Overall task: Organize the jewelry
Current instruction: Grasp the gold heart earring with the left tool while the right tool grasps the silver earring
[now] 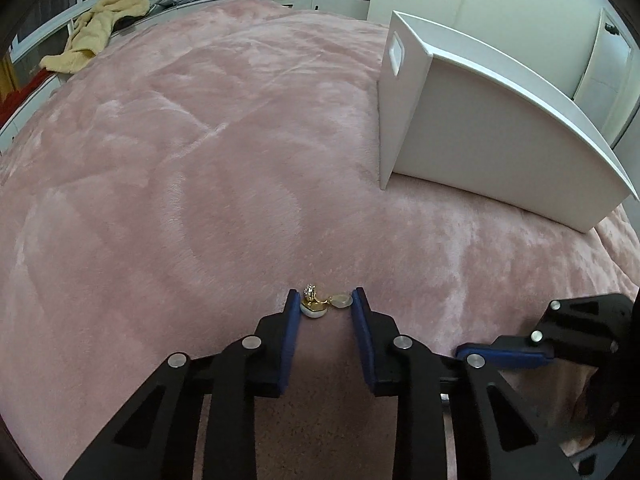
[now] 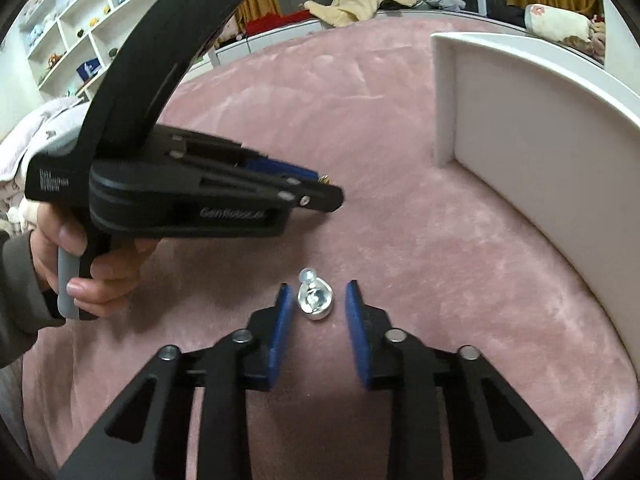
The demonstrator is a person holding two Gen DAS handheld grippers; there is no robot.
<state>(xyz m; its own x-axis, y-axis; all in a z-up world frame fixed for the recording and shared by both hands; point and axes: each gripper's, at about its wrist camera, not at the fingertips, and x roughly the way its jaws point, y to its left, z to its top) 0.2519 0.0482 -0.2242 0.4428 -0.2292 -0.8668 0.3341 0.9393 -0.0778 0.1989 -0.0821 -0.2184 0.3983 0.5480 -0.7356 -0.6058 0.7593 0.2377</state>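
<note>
I have both grippers low over the pink blanket (image 1: 200,160), and each one frames its own piece of jewelry. My left gripper (image 1: 326,300) has its blue pads spread apart, and between their tips lies a gold earring (image 1: 316,304) with a sparkling stone and a pale round part; it seems to touch the left pad, while a small gap remains to the right pad. My right gripper (image 2: 316,296) is also spread, and a silver earring (image 2: 314,300) lies on the blanket between its tips, touching neither pad. In the right wrist view I see the left gripper from the side, at the left and a little farther, held by the left hand (image 2: 80,264). The white box (image 1: 480,132) stands on the blanket far to the right, well apart from both earrings. At the far edge a yellow garment (image 1: 100,28) lies near the windows.
</note>
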